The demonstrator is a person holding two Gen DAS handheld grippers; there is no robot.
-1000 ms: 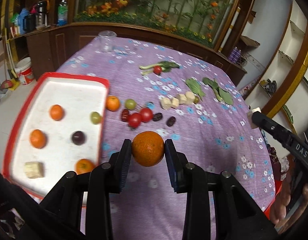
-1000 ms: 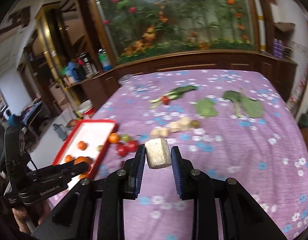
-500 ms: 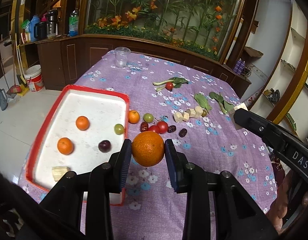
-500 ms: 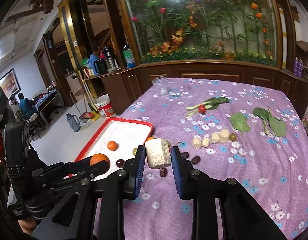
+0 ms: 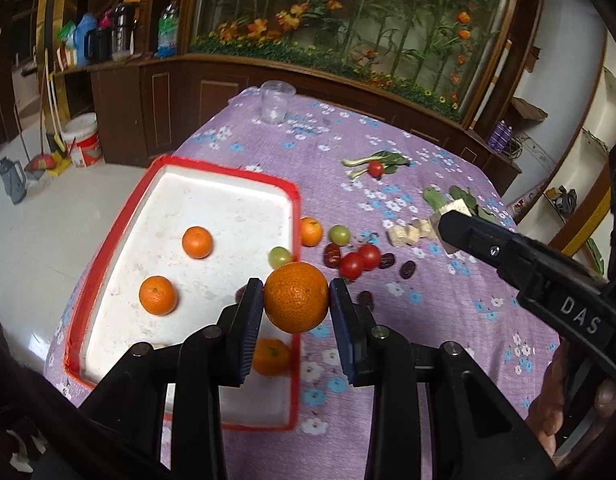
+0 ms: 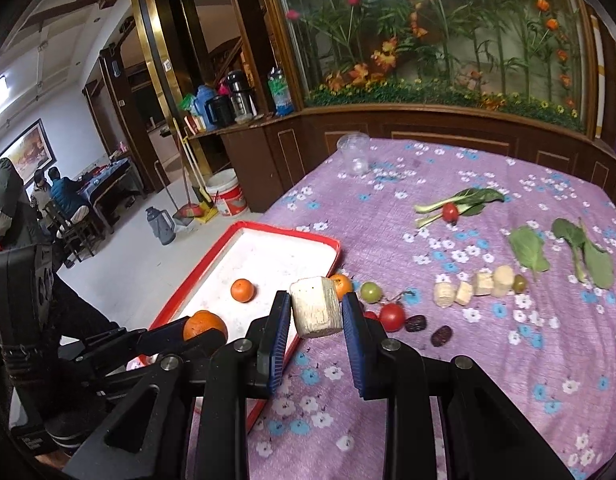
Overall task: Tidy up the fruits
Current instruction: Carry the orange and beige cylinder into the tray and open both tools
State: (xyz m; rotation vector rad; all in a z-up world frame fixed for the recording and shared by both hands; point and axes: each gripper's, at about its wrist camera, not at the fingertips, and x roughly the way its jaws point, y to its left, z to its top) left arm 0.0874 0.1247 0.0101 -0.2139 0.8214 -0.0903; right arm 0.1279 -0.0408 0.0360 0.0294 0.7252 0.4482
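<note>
My left gripper (image 5: 296, 300) is shut on an orange (image 5: 296, 297), held above the right edge of a red-rimmed white tray (image 5: 224, 176). In the tray lie two oranges (image 5: 197, 242) (image 5: 157, 295), a green grape (image 5: 279, 256) and another orange (image 5: 271, 357) under my fingers. My right gripper (image 6: 315, 306) is shut on a pale banana chunk (image 6: 315, 306), held over the tray's (image 6: 284, 233) right rim. It shows at the right of the left wrist view (image 5: 451, 226). Loose fruit lies on the purple cloth: an orange (image 5: 310, 231), a green grape (image 5: 339, 234), cherry tomatoes (image 5: 359, 262), dates (image 5: 407, 269) and banana pieces (image 5: 407, 234).
A clear plastic cup (image 5: 276, 102) stands at the table's far end. Leafy greens (image 6: 527, 249) and a stalk with a red tomato (image 6: 450, 211) lie on the far right of the cloth. A bucket (image 6: 226, 192) and broom stand on the floor left of the table. People sit far left.
Both grippers have pulled back from the table and drifted left toward the tray, so the tray and loose fruit now sit further right and ahead. Both grips are unchanged.
</note>
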